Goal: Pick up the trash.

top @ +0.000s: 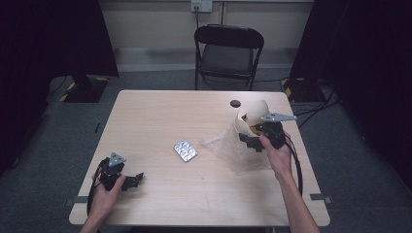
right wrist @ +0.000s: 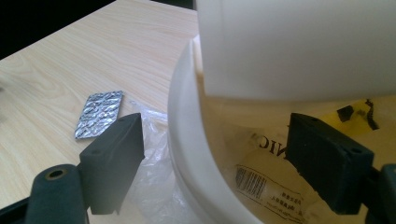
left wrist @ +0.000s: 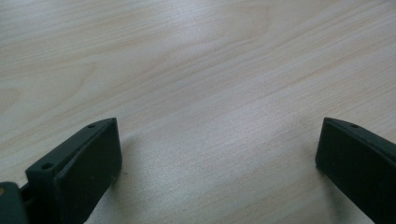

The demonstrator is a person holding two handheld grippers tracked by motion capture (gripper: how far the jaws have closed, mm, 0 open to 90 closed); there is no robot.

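A cream round container [top: 250, 115] stands tipped up on a crumpled clear plastic bag [top: 226, 145] at the table's right. My right gripper [top: 252, 141] is at its lower edge. In the right gripper view the container's curved wall [right wrist: 196, 154] runs between the jaws of the right gripper [right wrist: 215, 121], which stand wide apart with neither pad pressing on it; a barcode label [right wrist: 261, 182] shows inside. A silver blister pack [top: 185, 151] [right wrist: 99, 113] lies flat mid-table. My left gripper [top: 130, 180] [left wrist: 219, 123] rests open at the front left over bare wood.
The light wooden table [top: 160, 111] has a small black round spot [top: 235, 103] near its far edge. A black folding chair [top: 228, 48] stands behind the table. Cables lie on the floor at the right [top: 316, 92].
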